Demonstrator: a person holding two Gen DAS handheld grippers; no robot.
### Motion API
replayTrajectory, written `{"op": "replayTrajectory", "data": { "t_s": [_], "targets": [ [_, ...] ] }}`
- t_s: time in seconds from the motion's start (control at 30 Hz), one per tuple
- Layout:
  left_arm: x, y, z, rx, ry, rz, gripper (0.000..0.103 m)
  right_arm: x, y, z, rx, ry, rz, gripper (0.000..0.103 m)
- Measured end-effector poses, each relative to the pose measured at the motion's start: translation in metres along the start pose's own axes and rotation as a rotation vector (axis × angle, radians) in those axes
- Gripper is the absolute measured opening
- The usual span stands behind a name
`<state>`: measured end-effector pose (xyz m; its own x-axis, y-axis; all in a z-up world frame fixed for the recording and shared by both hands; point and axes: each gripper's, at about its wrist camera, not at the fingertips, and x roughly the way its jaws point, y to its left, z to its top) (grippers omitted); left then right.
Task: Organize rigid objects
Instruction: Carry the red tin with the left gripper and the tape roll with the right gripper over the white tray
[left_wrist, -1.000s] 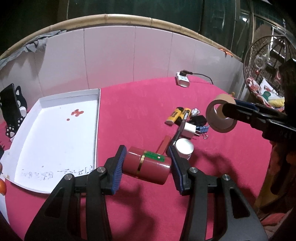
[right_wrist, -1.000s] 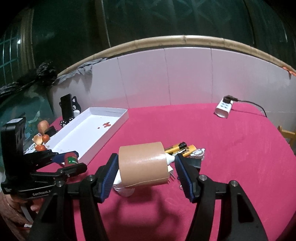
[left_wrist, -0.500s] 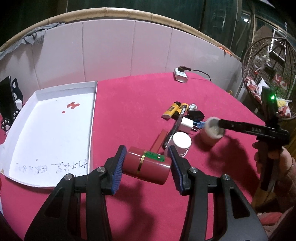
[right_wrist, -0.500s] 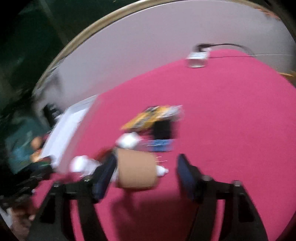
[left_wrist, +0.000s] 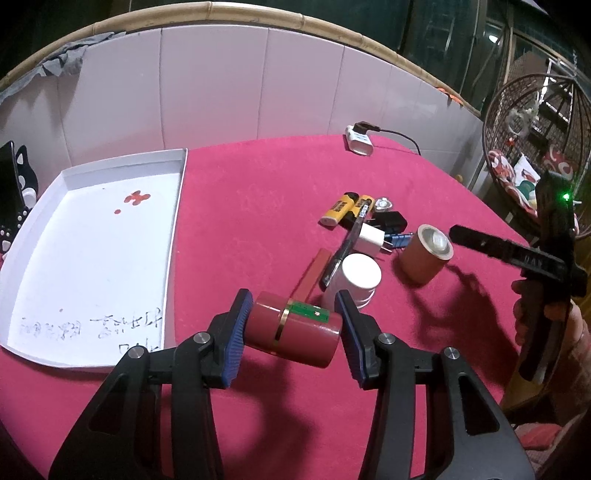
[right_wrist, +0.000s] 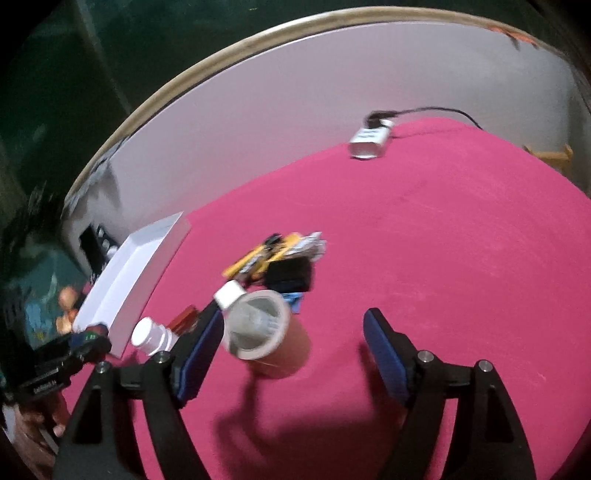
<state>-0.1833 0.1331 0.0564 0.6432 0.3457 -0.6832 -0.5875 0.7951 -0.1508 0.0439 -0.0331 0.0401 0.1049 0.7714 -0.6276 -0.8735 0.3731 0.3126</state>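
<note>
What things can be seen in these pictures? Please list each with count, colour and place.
red cylinder: 1, dark red, between left pads
tape roll: 1, brown, on cloth beside pile
white jar: 1, white, behind cylinder
yellow batteries: 2, yellow-black, in pile
white plug: 1, white, in pile
tray: 1, white, left on cloth
power strip: 1, white, far edge
tablecloth: 1, red
left gripper: shut on cylinder
right gripper: jaws just opening, tape released

Red-clothed table (left_wrist: 258, 206): white tray (left_wrist: 92, 251), tape roll (left_wrist: 424, 254), white jar (left_wrist: 358, 280), charger (left_wrist: 360, 142).
</note>
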Motion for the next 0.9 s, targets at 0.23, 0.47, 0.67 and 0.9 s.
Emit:
{"op": "replayTrajectory", "data": {
  "t_s": [0.23,0.47,0.67,0.9],
  "targets": [
    [0.003,0.004,-0.003,-0.021,0.009,-0.009,0.046,0.03,0.035,-0.003,-0.208,0.055,-0.13,0.078],
    [0.002,0.004,-0.003,-0.022,0.013,-0.011,0.046,0.053,0.041,-0.006,-0.305,0.12,-0.214,0.049],
    [-0.008,0.006,0.003,-0.02,-0.02,0.007,0.046,0.017,0.047,0.007,-0.269,0.0,-0.152,0.049],
    [-0.025,0.013,0.01,-0.028,-0.068,0.051,0.046,-0.015,0.085,0.029,-0.313,-0.106,-0.076,0.049]
  ]
}}
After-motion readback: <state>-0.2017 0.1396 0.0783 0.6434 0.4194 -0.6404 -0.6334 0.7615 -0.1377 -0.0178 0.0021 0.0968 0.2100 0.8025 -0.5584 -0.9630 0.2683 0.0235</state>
